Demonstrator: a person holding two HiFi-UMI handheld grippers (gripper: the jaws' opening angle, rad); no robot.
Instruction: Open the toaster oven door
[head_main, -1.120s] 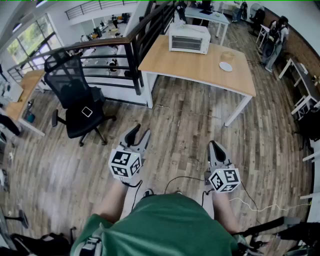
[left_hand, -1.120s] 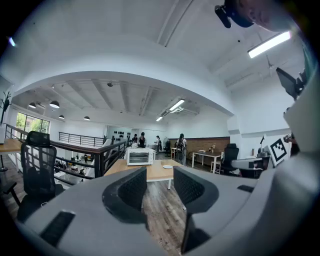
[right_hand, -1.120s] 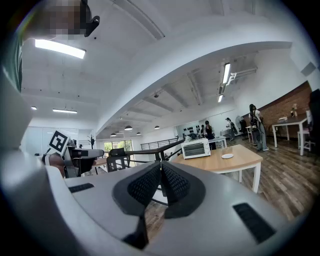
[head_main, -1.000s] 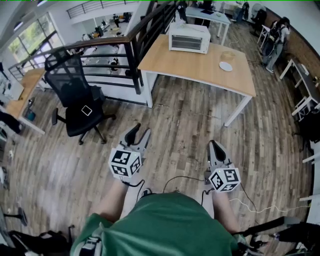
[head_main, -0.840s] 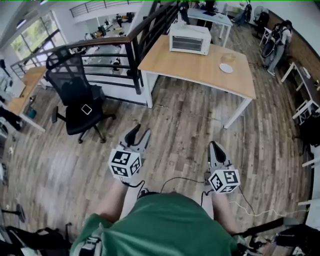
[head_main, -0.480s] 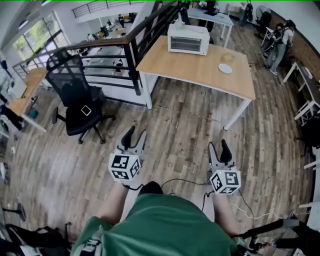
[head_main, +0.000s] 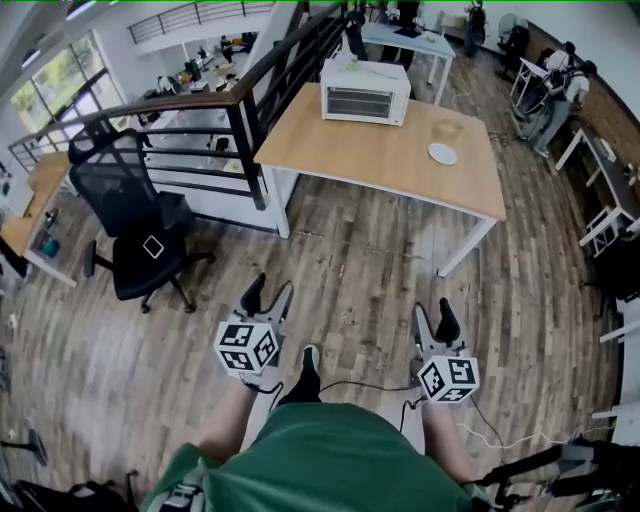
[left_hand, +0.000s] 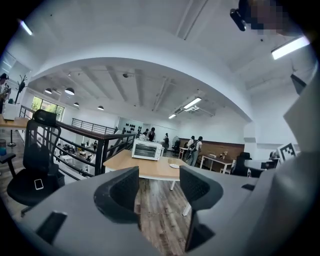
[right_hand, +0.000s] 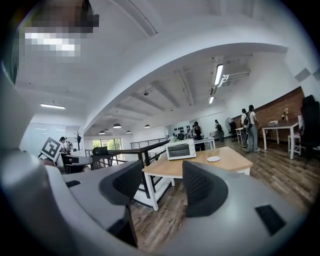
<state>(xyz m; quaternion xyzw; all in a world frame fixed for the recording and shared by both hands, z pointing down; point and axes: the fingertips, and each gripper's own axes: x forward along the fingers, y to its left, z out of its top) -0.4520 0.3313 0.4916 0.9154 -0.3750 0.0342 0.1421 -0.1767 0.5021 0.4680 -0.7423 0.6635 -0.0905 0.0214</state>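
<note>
I hold the left gripper (head_main: 267, 292) and right gripper (head_main: 436, 322) low over the floor (head_main: 380, 270), both sets of fingers (left_hand: 120, 187) opening wide, nothing between them. The toaster oven (head_main: 365, 92) sits on the worktop (head_main: 380, 150) well ahead, its door seemingly shut.

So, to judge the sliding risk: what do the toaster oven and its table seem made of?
Toaster oven: likely painted metal, with a white matte casing and a darker front. Table: wood or wood-look laminate top, smooth and pale tan; the white legs are probably painted metal.
</note>
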